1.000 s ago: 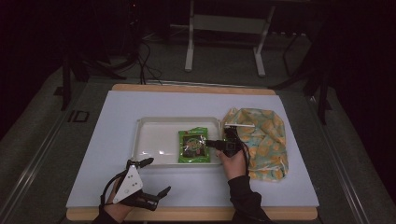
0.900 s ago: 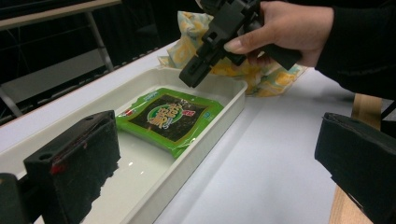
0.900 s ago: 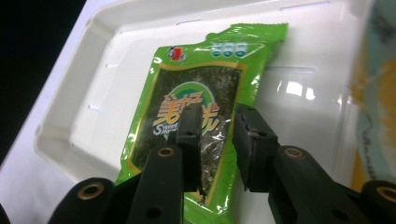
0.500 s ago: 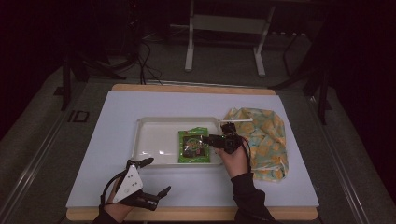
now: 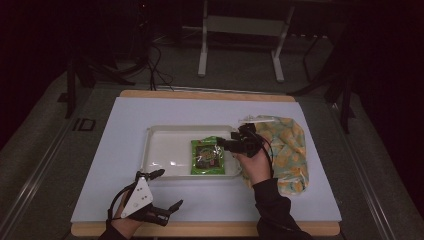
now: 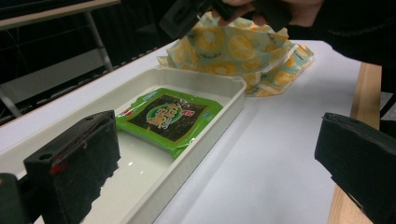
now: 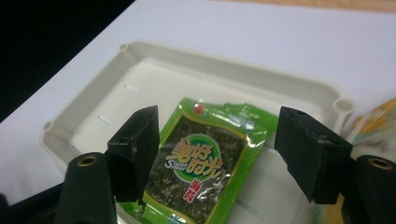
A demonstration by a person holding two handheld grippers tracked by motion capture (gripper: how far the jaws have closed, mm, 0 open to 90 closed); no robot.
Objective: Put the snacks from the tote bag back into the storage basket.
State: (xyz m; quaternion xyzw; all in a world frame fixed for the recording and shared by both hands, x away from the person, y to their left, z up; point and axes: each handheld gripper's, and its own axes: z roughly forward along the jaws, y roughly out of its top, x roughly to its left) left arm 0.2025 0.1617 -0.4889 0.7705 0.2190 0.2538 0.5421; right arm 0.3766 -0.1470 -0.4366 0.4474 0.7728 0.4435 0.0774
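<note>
A green seaweed snack packet [image 5: 207,157] lies flat in the right half of a white tray [image 5: 167,150]. My right gripper [image 5: 222,145] hovers just above the packet's right edge. Its jaws have just been opening and nothing is between them. In the right gripper view the packet [image 7: 201,168] lies below the spread right gripper [image 7: 224,154], apart from both pads. My left gripper [image 5: 168,188] rests open and empty near the table's front left. It faces the tray [image 6: 224,84] and the packet [image 6: 168,116].
A yellow patterned cloth bag [image 5: 287,150] lies crumpled just right of the tray, under the right hand. The tray's left half is bare. The white mat [image 5: 125,125] covers the wooden table, with dark floor and stands behind.
The right gripper has risen off the packet and its jaws have spread. The packet stays in the tray. The left gripper has not moved.
</note>
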